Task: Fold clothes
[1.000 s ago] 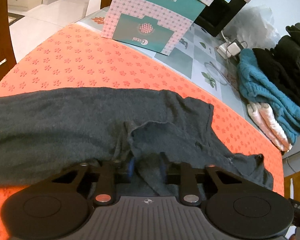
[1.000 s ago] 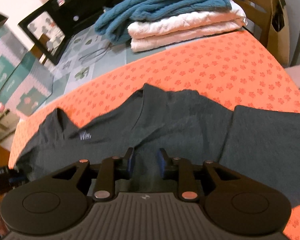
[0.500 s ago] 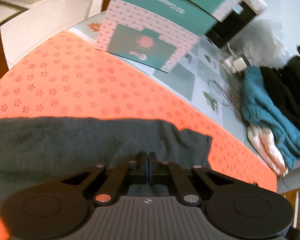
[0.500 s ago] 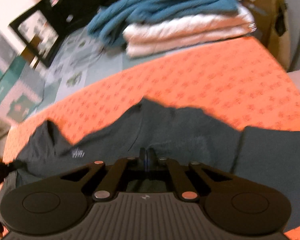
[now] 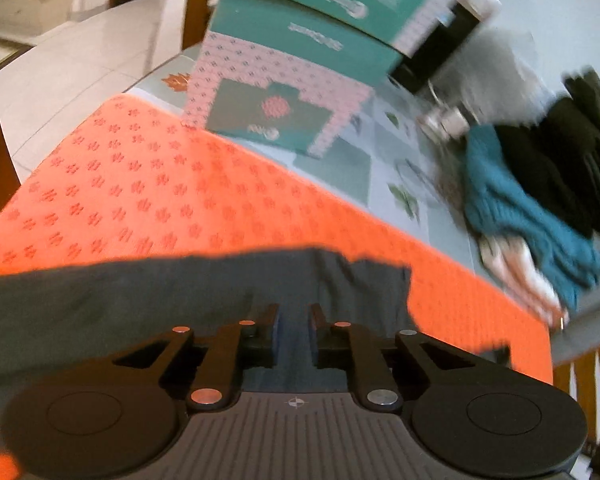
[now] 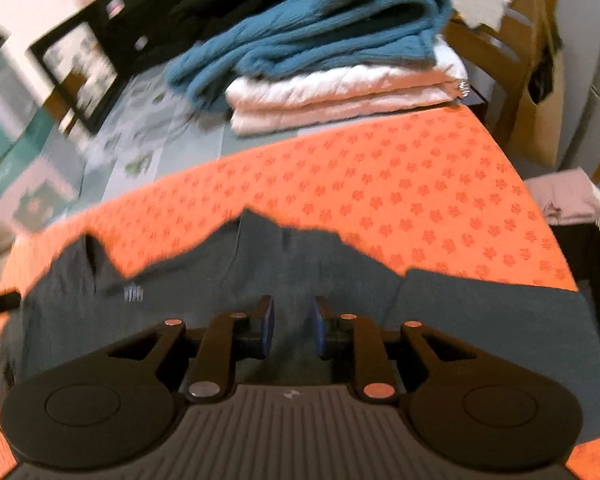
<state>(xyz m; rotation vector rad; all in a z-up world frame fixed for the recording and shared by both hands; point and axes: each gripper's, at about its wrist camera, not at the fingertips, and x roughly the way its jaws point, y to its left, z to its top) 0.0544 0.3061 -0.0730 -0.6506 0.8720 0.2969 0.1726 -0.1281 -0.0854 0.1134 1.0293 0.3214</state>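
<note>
A dark grey shirt [image 5: 140,292] lies flat on the orange flower-patterned mat [image 5: 160,200]. In the right wrist view the same grey shirt [image 6: 220,272] spreads across the mat [image 6: 400,192], a small white print near its left end. My left gripper [image 5: 294,312] hovers low over the shirt's near part. Its jaws are opening, with grey cloth showing in the narrow gap and the pads apart from it. My right gripper [image 6: 293,308] stands the same way over the shirt's middle, jaws opening, cloth below the gap. Both pictures are blurred by motion.
Teal and pink cardboard boxes [image 5: 284,80] stand at the mat's far edge. A stack of folded clothes sits to the right: a teal sweater [image 6: 320,36] on white garments [image 6: 340,96], with black clothes [image 5: 560,152] behind. A wooden chair [image 6: 500,52] stands past the table's right end.
Half a second ago both pairs of jaws were pressed together on the grey cloth; now both stand apart. Both grippers have lifted slightly, and the shirt's far edge lies nearer to them than a second ago.
</note>
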